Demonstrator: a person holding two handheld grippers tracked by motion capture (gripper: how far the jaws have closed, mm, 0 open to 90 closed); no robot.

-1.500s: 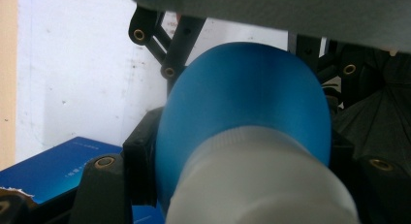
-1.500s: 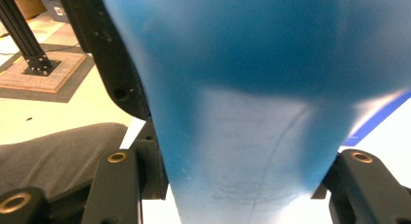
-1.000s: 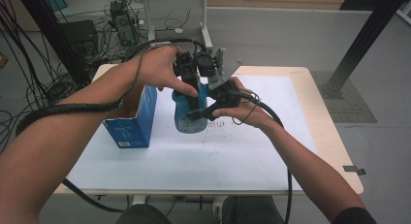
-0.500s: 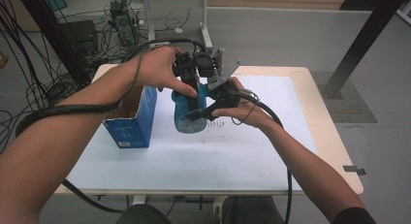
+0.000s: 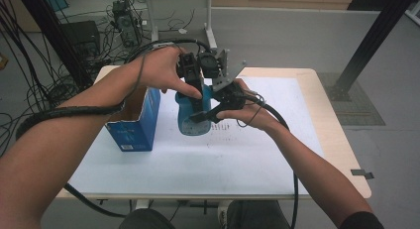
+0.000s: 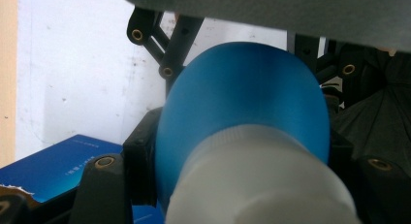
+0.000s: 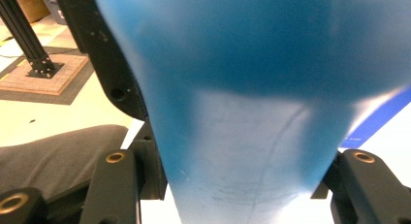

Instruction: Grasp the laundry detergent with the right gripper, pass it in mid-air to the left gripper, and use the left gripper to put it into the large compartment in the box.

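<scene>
The blue box (image 5: 134, 121) is standing just left of the blue bottle (image 5: 190, 117), blocking that side. The white table (image 5: 198, 164) is lying wide open in front and to the right.

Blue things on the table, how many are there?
2. A blue bottle stands mid-table, clamped by the left gripper and right gripper. A blue box stands just left of it. More could hide behind the hands.
</scene>
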